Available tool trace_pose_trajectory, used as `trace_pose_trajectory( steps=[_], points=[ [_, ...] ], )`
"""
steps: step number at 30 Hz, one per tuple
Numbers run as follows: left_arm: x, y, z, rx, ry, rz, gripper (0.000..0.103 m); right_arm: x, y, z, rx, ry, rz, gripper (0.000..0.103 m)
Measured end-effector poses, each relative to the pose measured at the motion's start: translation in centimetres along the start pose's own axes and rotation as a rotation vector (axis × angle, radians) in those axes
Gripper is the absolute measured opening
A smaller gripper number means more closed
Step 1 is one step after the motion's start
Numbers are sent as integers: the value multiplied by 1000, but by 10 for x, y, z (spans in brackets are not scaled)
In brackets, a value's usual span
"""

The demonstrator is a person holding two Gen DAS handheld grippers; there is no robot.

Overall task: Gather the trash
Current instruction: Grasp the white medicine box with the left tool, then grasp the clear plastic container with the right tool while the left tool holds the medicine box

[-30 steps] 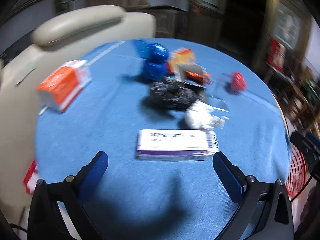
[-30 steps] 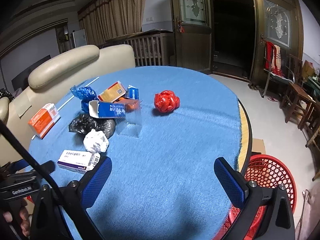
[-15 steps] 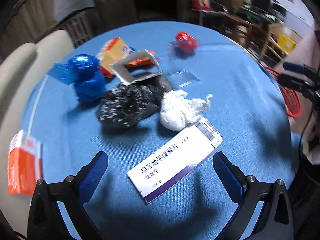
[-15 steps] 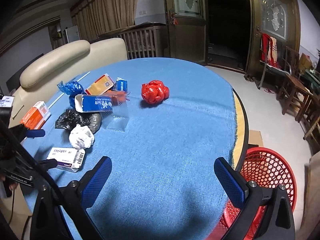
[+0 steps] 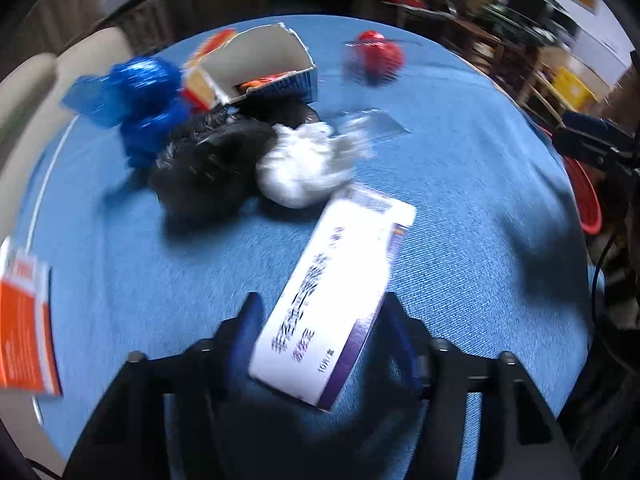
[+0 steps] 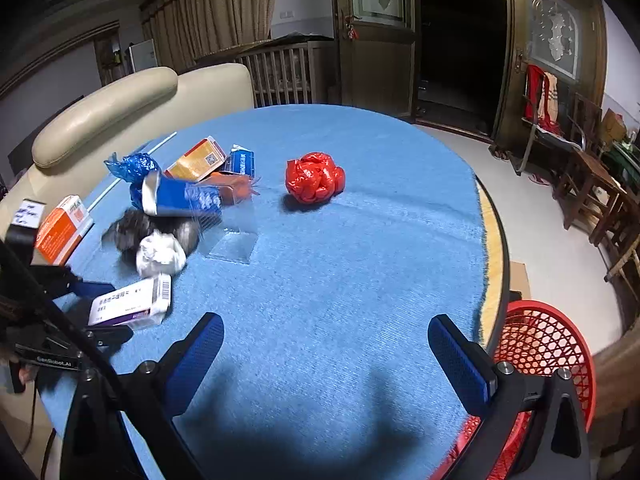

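Item: white carton (image 5: pixel 340 292), purple trim, barcode at the far end. It lies near the table's (image 6: pixel 360 280) edge nearest the person, just short of the white wad (image 5: pixel 300 172), its near end between the left gripper's (image 5: pixel 320 340) jaws.

Handling: a thin card box, likely light and possibly empty. Stiff along its length, but the broad faces would cave under a hard squeeze. Smooth printed card, so a little slippery against the pads. Best held across the narrow width, at the long edges, near the middle so it does not swing. The present hold sits at one end, and I would expect the far end to droop.

Left gripper: jaws closing about the carton's near end. The left-wrist view is blurred, so whether the pads already press the card is hard to say. They look to be at its sides.

Right gripper (image 6: pixel 324 356): jaws spread wide, nothing between them, hovering over bare blue cloth.

Also on the table:
- black bag (image 5: pixel 216 164), crumpled, soft, touching the wad
- blue bag (image 5: pixel 140 100), crumpled
- torn blue box (image 6: pixel 180 198), open-ended
- red bag (image 6: pixel 314 178), balled, apart from the heap
- orange box (image 6: pixel 62 228), near the table's far-left edge
- clear plastic piece (image 6: pixel 236 240), flat

Destination, by my guess: red basket (image 6: pixel 544 344) on the floor beside the table.
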State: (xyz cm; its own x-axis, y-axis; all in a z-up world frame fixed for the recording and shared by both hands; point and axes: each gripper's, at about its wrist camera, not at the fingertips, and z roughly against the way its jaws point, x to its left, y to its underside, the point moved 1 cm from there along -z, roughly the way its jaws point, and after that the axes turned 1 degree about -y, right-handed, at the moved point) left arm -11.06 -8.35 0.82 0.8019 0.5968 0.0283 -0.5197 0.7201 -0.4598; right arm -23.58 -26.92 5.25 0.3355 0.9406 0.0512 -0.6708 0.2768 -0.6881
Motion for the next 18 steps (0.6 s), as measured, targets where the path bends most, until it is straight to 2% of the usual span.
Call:
trace_pose_trajectory(
  steps=[3,12,15,18],
  points=[
    [-5,11,5,-15,-51,85,53,6,-5,-6,1,-10,11,103],
    [-4,40,19,-52,-100,373,51,36,-47,-31,-26,-90,10,103],
    [2,37,18,-48,-124,426,51,55,-63,-46,-36,-120,27,103],
    [5,37,17,-38,-161,469,51,71,-71,-68,-23,-115,45,103]
  ],
)
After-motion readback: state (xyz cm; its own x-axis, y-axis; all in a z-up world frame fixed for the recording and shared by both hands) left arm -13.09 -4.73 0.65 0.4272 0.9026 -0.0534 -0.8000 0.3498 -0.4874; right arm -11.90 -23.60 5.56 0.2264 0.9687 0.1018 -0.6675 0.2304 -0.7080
